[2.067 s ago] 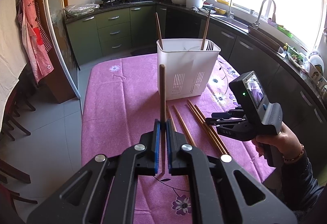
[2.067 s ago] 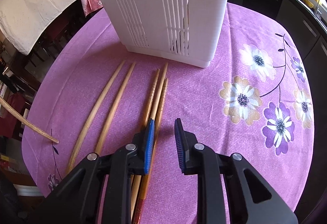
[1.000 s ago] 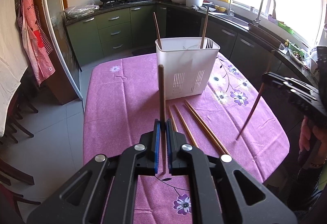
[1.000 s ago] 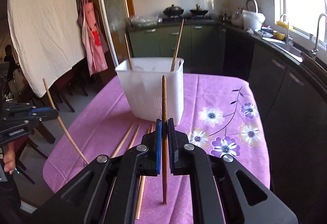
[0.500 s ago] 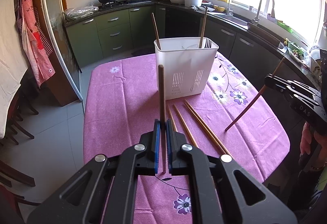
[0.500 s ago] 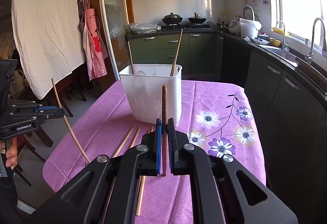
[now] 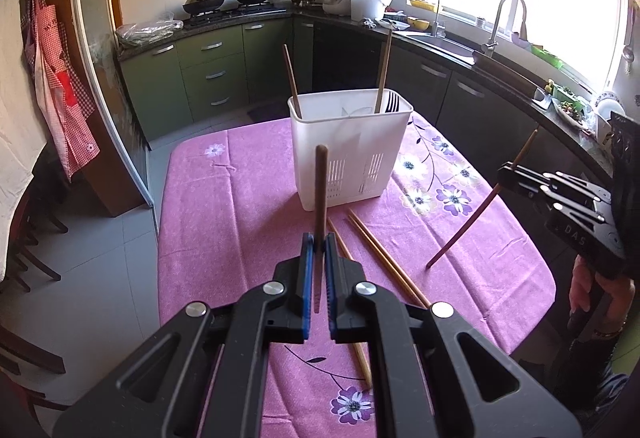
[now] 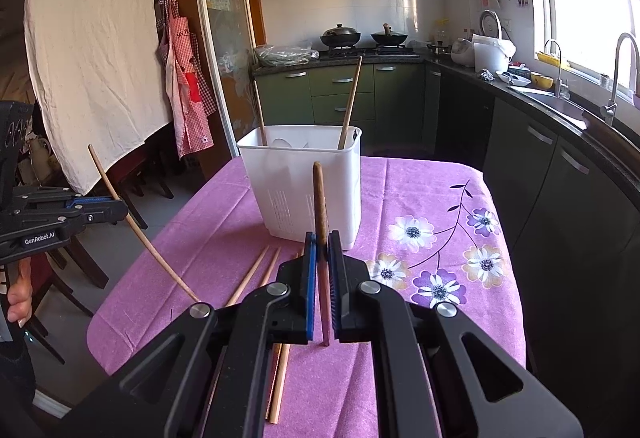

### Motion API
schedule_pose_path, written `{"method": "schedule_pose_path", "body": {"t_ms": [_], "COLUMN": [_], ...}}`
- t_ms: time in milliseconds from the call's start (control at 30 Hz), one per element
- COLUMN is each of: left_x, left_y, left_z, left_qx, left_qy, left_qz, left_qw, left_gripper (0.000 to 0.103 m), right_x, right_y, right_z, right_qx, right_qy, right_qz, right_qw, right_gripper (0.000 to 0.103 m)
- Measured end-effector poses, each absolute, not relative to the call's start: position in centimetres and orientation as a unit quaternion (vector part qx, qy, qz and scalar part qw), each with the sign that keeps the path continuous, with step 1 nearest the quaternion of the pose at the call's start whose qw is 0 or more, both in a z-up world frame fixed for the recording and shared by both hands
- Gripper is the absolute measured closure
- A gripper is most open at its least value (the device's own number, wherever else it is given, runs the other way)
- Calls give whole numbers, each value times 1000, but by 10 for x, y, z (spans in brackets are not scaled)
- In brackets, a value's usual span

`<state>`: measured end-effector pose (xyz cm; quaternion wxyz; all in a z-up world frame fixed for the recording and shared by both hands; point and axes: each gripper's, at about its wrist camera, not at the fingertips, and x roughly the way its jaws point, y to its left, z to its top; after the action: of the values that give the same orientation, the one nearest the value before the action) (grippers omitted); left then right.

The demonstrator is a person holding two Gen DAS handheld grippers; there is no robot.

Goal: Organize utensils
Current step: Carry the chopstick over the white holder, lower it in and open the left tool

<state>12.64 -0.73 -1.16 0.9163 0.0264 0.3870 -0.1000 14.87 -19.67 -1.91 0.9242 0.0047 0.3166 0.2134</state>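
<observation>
**Both grippers clamped on chopsticks above the desk**

Compared with two seconds ago, the right gripper [image 8: 319, 238] is no longer low over the desk with its jaws apart beside the loose sticks; it now hangs raised to the right of the desk, closed on a dark chopstick [image 8: 320, 206]. In the last half second that stick keeps its slant, as seen from the left wrist view, thin end down over the cloth. The left gripper [image 7: 315, 238] holds as before, pressed tight on a brown chopstick [image 7: 320, 190] that stands nearly upright between the blue pads.

The utensil holder [image 7: 348, 154] stands near the middle of the desk [image 7: 224, 206]: a white plastic box, smooth-walled, with narrow vertical slots low on its front. Two wooden chopsticks lean out of it at opposite ends, and dark fork tines [image 7: 393, 103] show at its right corner. Loose chopsticks [image 7: 384, 254] lie on the cloth in front of the holder, long, slim and pale brown, fanned slightly apart.

The desk wears a pink-purple cloth with a fine grainy weave, printed with white and violet flowers [image 7: 452, 194] and thin dark stems. The gripper bodies are matte black plastic with round silver pivot bolts. A hand [image 8: 20, 294] grips the left handle at the frame edge.
</observation>
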Motion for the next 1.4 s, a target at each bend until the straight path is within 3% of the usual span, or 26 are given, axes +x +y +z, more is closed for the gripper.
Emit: {"method": "schedule_pose_path", "body": {"t_ms": [333, 767, 1000, 1333, 1367, 1400], "left_x": [147, 210, 266, 299, 297, 293], "left_y": [-17, -50, -57, -40, -40, -40], "left_z": [43, 149, 127, 39, 33, 28], "left_qx": [23, 38, 42, 32, 34, 35], "left_qy": [378, 286, 300, 384, 386, 387], "left_qz": [-133, -126, -101, -109, -112, -115], "left_qw": [916, 949, 948, 916, 915, 914], "left_gripper": [97, 97, 97, 97, 92, 81], "right_x": [147, 153, 153, 160, 162, 164], "right_y": [-196, -200, -202, -201, -202, -202], "right_z": [-19, -21, -21, -9, -4, 4], "right_qx": [0, 9, 11, 14, 14, 16], "right_qy": [316, 316, 315, 314, 310, 304], "right_qz": [220, 227, 233, 237, 238, 239], "right_qw": [923, 921, 920, 919, 921, 922], "right_gripper": [96, 96, 96, 96, 96, 96]}}
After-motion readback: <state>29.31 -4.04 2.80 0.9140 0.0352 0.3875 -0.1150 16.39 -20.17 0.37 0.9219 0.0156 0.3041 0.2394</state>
